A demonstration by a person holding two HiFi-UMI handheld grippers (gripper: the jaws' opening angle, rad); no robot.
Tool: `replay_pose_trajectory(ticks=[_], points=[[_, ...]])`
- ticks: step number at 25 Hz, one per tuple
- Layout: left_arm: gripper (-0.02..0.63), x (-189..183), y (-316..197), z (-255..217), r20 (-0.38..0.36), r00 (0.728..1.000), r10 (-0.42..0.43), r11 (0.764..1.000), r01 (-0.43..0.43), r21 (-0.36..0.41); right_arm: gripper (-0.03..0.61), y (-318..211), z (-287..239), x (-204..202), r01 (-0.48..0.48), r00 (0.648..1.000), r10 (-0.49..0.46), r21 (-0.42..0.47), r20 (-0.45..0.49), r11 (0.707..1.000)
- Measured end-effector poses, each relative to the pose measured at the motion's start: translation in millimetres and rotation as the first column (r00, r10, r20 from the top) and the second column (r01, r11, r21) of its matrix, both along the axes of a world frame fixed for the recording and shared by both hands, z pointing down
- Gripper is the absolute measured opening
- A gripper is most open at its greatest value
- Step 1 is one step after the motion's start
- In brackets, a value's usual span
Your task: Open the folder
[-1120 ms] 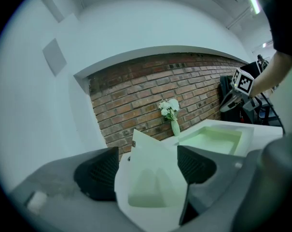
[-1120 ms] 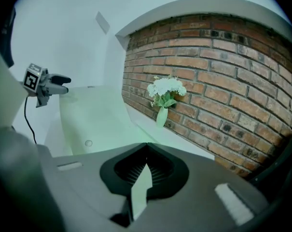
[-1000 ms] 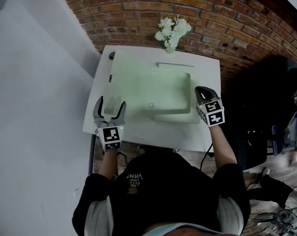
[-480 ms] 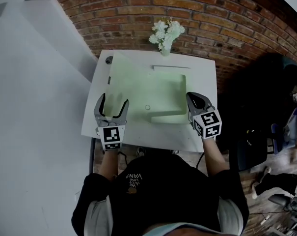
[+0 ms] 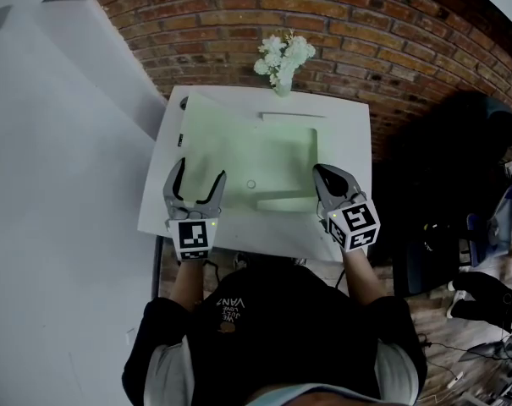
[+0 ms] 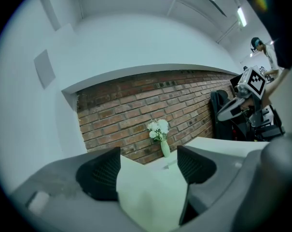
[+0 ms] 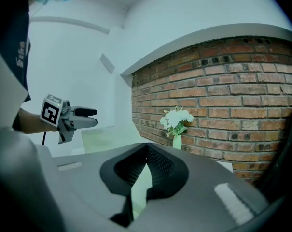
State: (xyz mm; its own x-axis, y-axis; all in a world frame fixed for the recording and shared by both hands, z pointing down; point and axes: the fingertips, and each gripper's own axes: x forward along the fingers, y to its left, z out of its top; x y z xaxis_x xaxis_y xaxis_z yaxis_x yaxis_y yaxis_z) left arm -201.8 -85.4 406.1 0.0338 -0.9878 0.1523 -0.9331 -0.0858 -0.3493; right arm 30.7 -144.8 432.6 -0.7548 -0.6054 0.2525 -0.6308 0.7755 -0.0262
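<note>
Pale green flat folder (image 5: 256, 155) lies on white square table (image 5: 355, 142). Right gripper (image 5: 323, 176) pinches its thin cover at right edge, jaws pressed together on sheet. Left gripper (image 5: 195, 180) has jaws spread over near-left corner. Cover probably light, floppy, slick; hold by free edge.

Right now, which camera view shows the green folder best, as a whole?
The head view: the whole folder lies on the white table. The left gripper view shows only a part of it between the open jaws of the left gripper. The right gripper view shows a thin edge pinched by the right gripper.
</note>
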Motion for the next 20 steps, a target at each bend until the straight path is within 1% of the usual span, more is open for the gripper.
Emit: replay_pose_trajectory(ticks=[3,5,7,9,10,13,16,20], points=[[0.371,10,0,3,-0.003,1.0,0.019,1.0,-0.019,-0.009,-0.005,5,0,-1,0.009,1.0,-0.009,-0.003,0.01,1.0],[0.357,16,1,5,0.003,1.0,0.031,0.999,-0.03,-0.019,-0.005,9,1,-1,0.017,1.0,-0.017,-0.006,0.011,1.0],[0.331,24,2,6,-0.014,0.999,0.046,0.999,-0.046,-0.018,-0.005,13,3,-1,0.024,1.0,-0.024,-0.011,0.012,1.0],[0.28,32,3,7,-0.039,0.997,0.064,0.998,-0.065,-0.013,-0.005,15,4,1,0.027,0.999,-0.027,-0.015,0.016,1.0],[0.26,36,3,8,-0.038,0.996,0.078,0.997,-0.079,-0.015,-0.005,16,5,2,0.028,0.999,-0.028,-0.017,0.019,0.999],[0.242,48,2,11,-0.015,0.993,0.114,0.993,-0.115,-0.032,-0.005,19,6,5,0.031,0.999,-0.03,-0.021,0.022,0.999],[0.215,60,2,18,-0.031,0.991,0.129,0.99,-0.131,-0.054,-0.005,21,6,9,0.033,0.999,-0.032,-0.021,0.024,0.999],[0.163,72,0,26,-0.03,0.987,0.157,0.985,-0.159,-0.064,-0.005,20,7,14,0.031,0.999,-0.031,-0.022,0.029,0.999]])
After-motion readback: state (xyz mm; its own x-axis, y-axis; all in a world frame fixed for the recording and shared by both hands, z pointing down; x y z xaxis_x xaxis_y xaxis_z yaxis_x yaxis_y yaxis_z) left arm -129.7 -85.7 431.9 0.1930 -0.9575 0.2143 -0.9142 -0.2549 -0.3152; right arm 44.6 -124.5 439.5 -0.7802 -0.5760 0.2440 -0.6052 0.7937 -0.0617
